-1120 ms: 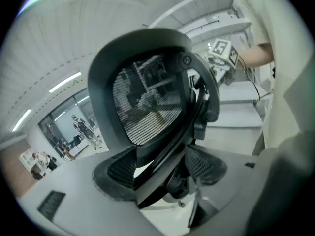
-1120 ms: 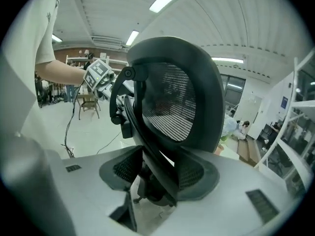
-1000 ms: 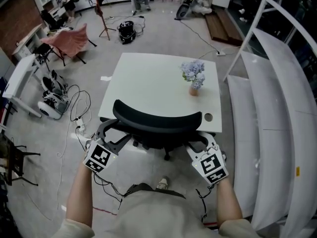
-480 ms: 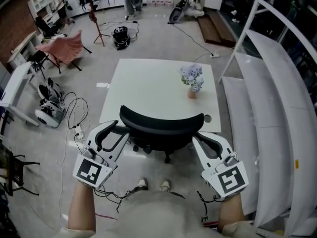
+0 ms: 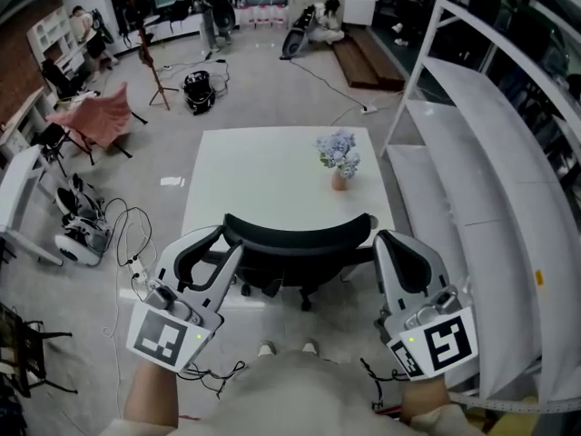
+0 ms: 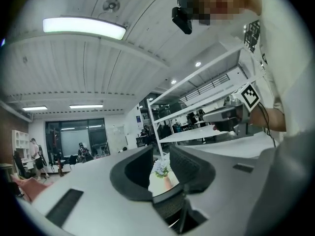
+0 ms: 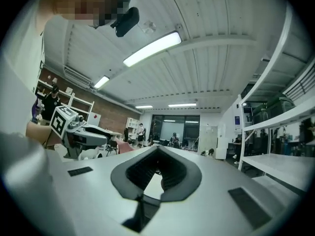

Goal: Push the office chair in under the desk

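My left tool is closing, its jaws apart with nothing between them; my right tool is shut and empty. The office chair stands against the worktop's near edge, between both tools.

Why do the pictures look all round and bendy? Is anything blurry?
Left gripper view: the wide lens bows the long white ceiling lamp, corners go black. Right gripper view: same round bending. Head view: sharp, evenly lit, though the white metal shelves curve.

Bright ceiling strip lights glare; fisheye edges darken.
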`<state>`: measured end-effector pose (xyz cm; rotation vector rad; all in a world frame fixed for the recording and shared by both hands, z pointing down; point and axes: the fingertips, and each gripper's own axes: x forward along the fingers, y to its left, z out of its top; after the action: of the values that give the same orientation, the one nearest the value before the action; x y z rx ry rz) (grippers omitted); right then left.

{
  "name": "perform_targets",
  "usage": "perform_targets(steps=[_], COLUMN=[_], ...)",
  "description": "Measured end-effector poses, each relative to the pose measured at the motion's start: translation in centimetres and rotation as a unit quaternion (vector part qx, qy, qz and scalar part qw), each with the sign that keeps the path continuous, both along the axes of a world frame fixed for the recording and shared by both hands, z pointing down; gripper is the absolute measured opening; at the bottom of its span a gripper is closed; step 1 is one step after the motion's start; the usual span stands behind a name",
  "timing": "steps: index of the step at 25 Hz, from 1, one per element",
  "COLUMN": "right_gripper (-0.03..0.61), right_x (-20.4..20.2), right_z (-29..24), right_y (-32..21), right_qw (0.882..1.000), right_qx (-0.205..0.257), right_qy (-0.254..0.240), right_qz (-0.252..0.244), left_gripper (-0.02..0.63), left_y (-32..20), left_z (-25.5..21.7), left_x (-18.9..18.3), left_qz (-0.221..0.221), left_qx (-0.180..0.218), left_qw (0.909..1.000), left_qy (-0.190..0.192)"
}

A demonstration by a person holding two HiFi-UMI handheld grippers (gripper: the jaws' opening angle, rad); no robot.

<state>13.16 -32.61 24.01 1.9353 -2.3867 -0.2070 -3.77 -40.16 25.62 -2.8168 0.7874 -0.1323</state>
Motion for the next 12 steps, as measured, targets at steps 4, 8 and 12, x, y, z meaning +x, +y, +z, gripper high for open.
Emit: perform_targets(steps=[4, 8, 12], right_gripper=[0.006, 0.007, 0.006], right_x=[-0.3, -0.9, -0.9], right_z=[-2.0, -2.7, -2.3], right_y=[1.2, 1.9, 2.0], right_qw=[1.0, 0.999, 0.999], right_qx=[0.016, 0.014, 0.013], right_qy=[-0.008, 0.017, 0.007], right_qz=[0.021, 0.033, 0.038], left_gripper=[0.047, 0.012, 0.008], left_y=[-0.3, -0.6, -1.2], left_z=[-2.4, -3.6, -4.3], left_x=[-0.7, -1.3, -1.4], left_qz=[-0.012, -0.026, -0.028], left_qx=[0.019, 0.033, 0.037], left_qw=[0.9996, 0.9989, 0.9984], left_qy=[0.016, 0.021, 0.031])
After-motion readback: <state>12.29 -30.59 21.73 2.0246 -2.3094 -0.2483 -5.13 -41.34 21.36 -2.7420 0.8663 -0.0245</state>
